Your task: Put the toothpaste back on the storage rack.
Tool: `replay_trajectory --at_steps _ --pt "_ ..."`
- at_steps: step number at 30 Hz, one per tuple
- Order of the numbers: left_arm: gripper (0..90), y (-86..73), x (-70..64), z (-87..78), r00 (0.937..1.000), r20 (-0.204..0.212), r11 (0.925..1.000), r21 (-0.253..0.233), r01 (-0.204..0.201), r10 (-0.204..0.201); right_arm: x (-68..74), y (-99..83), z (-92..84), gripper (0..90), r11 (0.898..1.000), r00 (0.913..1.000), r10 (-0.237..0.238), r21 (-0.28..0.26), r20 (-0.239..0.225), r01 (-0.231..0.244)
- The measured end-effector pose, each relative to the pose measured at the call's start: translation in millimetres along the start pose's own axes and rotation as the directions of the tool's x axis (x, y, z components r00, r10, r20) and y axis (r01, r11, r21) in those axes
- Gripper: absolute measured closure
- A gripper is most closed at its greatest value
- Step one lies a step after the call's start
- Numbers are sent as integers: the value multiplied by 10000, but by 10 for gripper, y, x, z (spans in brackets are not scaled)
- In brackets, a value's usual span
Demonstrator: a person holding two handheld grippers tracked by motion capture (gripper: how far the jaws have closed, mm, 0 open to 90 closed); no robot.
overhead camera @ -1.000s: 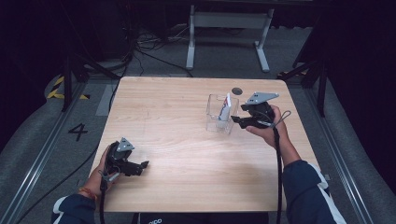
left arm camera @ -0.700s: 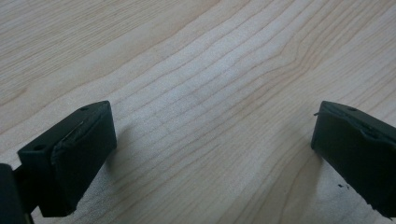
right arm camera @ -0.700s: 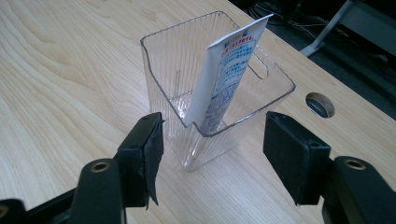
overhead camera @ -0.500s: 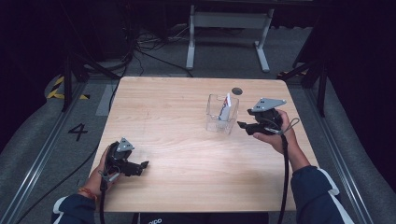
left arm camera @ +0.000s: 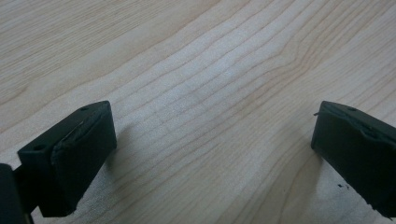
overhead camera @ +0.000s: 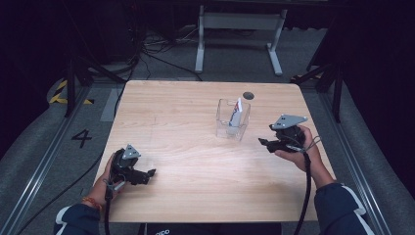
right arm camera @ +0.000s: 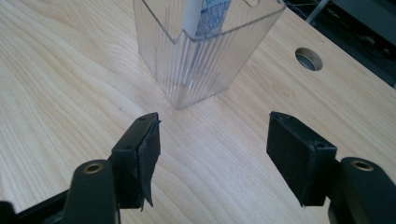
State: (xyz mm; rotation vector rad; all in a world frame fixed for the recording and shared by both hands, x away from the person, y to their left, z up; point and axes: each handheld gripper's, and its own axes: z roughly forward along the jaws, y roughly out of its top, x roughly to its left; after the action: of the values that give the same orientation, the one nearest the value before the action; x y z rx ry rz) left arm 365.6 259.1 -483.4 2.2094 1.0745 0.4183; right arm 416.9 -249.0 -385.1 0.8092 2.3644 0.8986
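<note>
A clear ribbed plastic container (overhead camera: 232, 119) (right arm camera: 205, 51) stands on the wooden table (overhead camera: 195, 161), right of centre. A white tube with blue and red print (overhead camera: 236, 112) (right arm camera: 201, 14) leans upright inside it. My right gripper (overhead camera: 264, 143) (right arm camera: 212, 154) is open just right of and nearer than the container, its jaws pointing at the container's base with nothing between them. My left gripper (overhead camera: 149, 174) (left arm camera: 210, 154) rests low at the table's front left, jaws wide open over bare wood.
A round cable hole (overhead camera: 248, 95) (right arm camera: 308, 59) sits in the table behind the container. Beyond the table are a white metal stand (overhead camera: 237, 29), cables on the floor and a rail marked 4 (overhead camera: 81, 138) at the left.
My right gripper has drawn back from the container toward the front right edge of the table. The tube stays in the container. The left gripper has not moved.
</note>
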Motion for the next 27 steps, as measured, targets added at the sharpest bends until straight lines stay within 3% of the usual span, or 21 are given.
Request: replay_trajectory --at_steps 19,26,27 --pt "5 -1 -2 0 10000 21 10000 10 27 -27 62 -462 -42 311 9982 9998 26 596 191 -38" --pt "5 -4 -10 0 9999 57 9999 34 148 -148 67 -616 -78 299 9975 9992 297 626 254 -312" --pt "5 0 0 0 10000 2 10000 0 0 0 65 -643 -78 299 9974 9991 347 619 250 -362"
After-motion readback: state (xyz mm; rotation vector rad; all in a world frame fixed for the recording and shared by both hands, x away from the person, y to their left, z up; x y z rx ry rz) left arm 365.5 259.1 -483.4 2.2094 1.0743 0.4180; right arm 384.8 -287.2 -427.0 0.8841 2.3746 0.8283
